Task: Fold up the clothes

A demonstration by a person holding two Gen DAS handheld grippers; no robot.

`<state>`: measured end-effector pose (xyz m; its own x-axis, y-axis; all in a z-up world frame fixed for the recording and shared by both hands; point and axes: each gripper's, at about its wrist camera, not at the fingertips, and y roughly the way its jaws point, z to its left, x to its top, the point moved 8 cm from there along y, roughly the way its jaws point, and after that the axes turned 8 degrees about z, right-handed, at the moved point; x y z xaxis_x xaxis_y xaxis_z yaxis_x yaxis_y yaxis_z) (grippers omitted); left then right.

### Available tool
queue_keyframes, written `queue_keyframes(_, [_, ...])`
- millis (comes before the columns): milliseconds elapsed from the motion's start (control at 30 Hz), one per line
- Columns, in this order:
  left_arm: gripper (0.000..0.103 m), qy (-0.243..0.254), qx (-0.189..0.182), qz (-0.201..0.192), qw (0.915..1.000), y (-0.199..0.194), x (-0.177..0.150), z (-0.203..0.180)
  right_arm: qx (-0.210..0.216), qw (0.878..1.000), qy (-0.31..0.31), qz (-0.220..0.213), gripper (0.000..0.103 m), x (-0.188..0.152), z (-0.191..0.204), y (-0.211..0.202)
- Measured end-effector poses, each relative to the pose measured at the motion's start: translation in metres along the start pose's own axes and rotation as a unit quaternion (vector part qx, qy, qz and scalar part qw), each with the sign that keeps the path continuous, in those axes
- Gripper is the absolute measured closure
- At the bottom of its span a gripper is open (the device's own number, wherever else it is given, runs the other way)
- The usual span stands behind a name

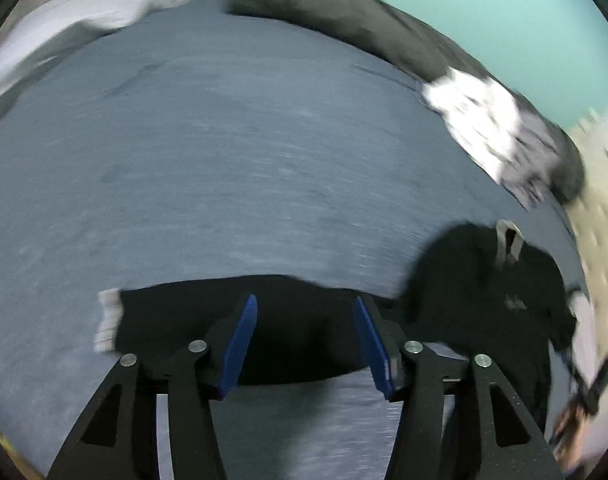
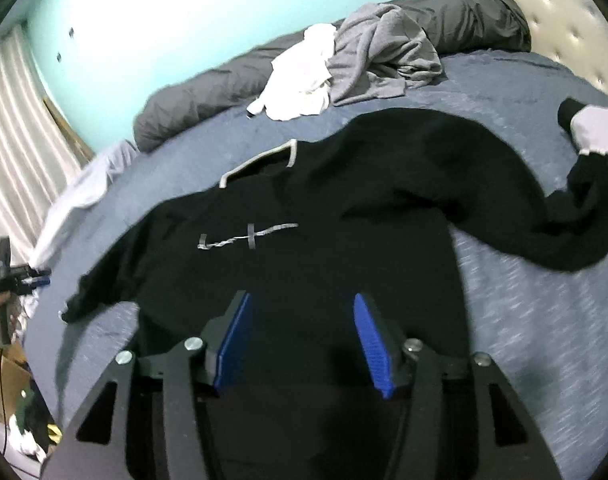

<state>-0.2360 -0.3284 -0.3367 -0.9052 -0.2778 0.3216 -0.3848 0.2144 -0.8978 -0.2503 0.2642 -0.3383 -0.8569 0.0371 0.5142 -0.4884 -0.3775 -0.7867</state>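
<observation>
Both grippers part-open, empty. Left gripper [image 1: 305,336] over sleeve [image 1: 224,320], right gripper [image 2: 300,336] over hem: black sweatshirt [image 2: 304,208] spread flat on bed [image 2: 523,320], probably readied for folding.

Beyond the blue-padded fingers [image 2: 367,332], a black sweatshirt [image 2: 304,208] is showing a grey-trimmed collar, a small grey chest mark and a white cuff [image 1: 108,320]. It is lying on a mottled blue bed [image 2: 523,300]. Farther past the fingers, a white garment [image 2: 300,80], a grey garment [image 2: 383,48] and a dark grey duvet [image 2: 192,100] are sitting against a turquoise wall [image 2: 164,12].
</observation>
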Motion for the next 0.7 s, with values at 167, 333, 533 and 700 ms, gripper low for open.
queue_keyframes(167, [0.043,0.078,-0.034,0.018,0.9962,0.045,0.012,-0.081,-0.030,0.999,-0.012,0.026,0.046,0.036,-0.020,0.004])
queue_keyframes(333, [0.043,0.138,-0.035,0.025,0.9895,0.080,0.031,-0.145,-0.031,0.998,-0.040,0.042,0.042,0.085,-0.022,0.023])
queue_keyframes(533, [0.039,0.185,-0.019,0.046,0.9814,0.123,0.062,-0.190,-0.051,0.990,-0.107,0.080,0.042,0.130,-0.021,0.063])
queue_keyframes(700, [0.039,0.207,-0.019,0.064,0.9761,0.147,0.074,-0.210,-0.086,0.978,-0.163,0.101,0.042,0.163,-0.027,0.085])
